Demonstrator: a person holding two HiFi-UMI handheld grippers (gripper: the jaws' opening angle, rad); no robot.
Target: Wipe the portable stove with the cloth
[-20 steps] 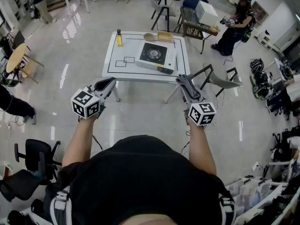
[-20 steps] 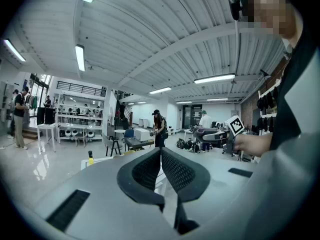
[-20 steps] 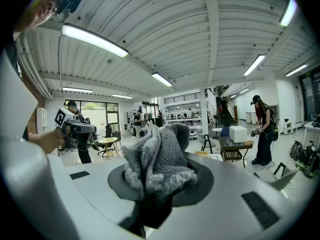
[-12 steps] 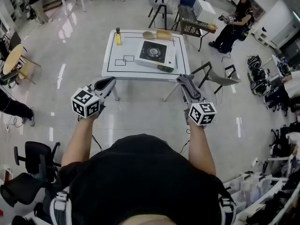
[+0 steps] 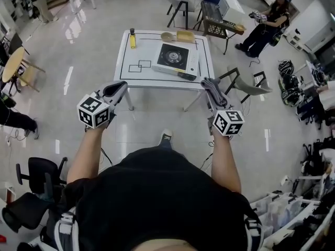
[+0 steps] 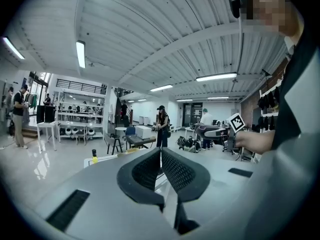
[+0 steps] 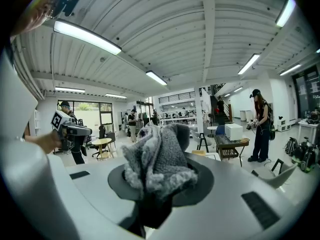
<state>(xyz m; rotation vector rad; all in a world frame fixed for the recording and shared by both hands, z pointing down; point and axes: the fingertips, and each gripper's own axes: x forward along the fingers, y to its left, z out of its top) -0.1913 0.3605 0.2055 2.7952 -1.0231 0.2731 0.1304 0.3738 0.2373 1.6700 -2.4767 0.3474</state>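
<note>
A person stands well short of the white table (image 5: pixel 127 72), right gripper (image 5: pixel 208 83) clamped on a bunched grey cloth (image 5: pixel 215 94), left gripper (image 5: pixel 122 86) with its jaws pressed together on nothing. The stove (image 5: pixel 174 57) sits on the table's far-right half, close to the near edge and well apart from both grippers, and no wiping has begun.

The likeliest trouble is the cloth itself. It is held as a thick wad that spills over the jaws, so a hard rub could drag it loose or leave only a small patch touching the stove. The stove looks light and sits near the edge, so a firm push with nothing bracing it could slide it toward the drop. A bottle (image 5: pixel 132 38) and a bowl (image 5: pixel 167 36) stand along the far side, and a sweeping stroke could knock them. A chair (image 5: pixel 245 88) stands just off the table's near-right corner, on the side of the arm that carries the cloth, where it could snag that arm on the approach.

The tabletop is smooth and white, ruled with black lines and two small rectangles (image 5: pixel 140 67). The floor (image 5: pixel 152 119) is pale and glossy and mirrors the ceiling strip lights. The room is a wide workshop hall with scattered desks, office chairs and shelving. A person (image 5: pixel 264 25) sits at the far right, and others stand at the far left.
</note>
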